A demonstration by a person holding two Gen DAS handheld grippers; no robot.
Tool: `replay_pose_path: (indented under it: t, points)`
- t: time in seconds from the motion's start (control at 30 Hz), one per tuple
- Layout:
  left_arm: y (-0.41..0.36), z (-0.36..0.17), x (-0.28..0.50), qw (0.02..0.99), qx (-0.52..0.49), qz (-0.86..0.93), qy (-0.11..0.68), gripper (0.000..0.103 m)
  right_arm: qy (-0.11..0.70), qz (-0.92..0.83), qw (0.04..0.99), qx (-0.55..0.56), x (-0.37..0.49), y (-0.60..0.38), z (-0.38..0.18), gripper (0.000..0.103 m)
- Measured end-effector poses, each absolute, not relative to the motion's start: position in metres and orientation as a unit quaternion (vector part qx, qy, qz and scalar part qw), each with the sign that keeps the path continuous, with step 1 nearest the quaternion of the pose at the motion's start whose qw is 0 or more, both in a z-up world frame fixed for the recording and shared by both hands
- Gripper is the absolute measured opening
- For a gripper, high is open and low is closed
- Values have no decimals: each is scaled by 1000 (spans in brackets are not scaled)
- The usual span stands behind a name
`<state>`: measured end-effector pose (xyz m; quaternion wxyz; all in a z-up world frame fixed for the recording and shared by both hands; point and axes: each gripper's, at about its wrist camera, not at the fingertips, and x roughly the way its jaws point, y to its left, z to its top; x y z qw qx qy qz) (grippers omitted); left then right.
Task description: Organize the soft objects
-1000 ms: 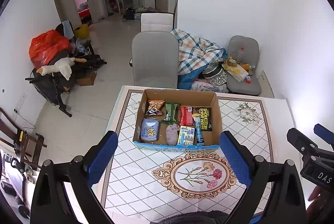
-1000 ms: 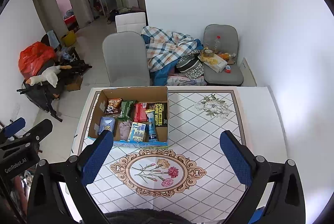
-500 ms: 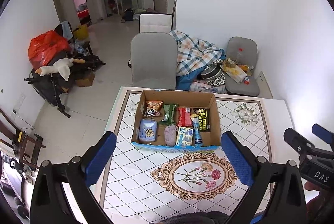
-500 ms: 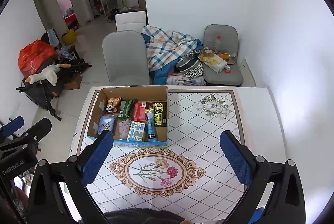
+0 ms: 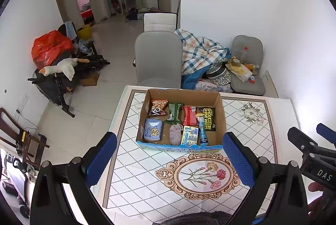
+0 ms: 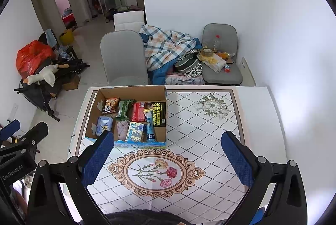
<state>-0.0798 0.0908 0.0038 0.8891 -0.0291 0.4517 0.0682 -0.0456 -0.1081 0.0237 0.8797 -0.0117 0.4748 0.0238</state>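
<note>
An open cardboard box stands on the patterned table. It holds several soft packs: an orange snack bag, a green pack, a red pack, a blue tissue pack, a pale pink cloth, a black shoe wipes pack and a blue tube. My left gripper is open and empty, above the table in front of the box. My right gripper is open and empty, to the box's right front.
The table has a flower medallion near its front. A grey chair stands behind the table. A plaid blanket and a second chair with clutter are by the wall. A toy goose lies on the left.
Both grippers have drifted slightly, so the box sits a little lower and further left in the views. Both stay open and empty.
</note>
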Motion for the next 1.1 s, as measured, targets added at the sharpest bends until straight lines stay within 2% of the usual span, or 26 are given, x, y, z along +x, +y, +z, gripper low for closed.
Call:
replay_pose_path:
  t: [1.1]
  points:
    - [90, 1, -78, 889, -33, 70, 451, 103, 461, 3, 887, -18, -51, -108, 26, 103]
